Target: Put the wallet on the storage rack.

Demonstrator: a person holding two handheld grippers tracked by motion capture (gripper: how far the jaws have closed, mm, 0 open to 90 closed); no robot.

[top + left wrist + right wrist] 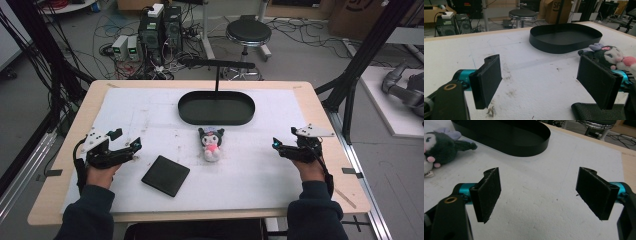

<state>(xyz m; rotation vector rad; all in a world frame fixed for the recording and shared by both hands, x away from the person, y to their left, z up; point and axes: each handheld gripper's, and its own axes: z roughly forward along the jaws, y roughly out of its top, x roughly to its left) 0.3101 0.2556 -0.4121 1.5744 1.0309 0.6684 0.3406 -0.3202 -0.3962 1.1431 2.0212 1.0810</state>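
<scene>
Both our grippers, left gripper (pixel 131 141) and right gripper (pixel 276 143), gape with nothing between them. The plush toy (pixel 211 143) lies mid-table between them, at the oval tray's (pixel 186 112) six o'clock (bare board all round), black pad (pixel 165 175) at its seven.

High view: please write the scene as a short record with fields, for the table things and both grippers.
surface: white mat on a wooden table
tray: black oval tray, at the far middle, nothing in it
toy: plush toy lying just in front of the tray
pad: black square pad, front left of the toy
left gripper: open, holds nothing
right gripper: open, holds nothing
</scene>
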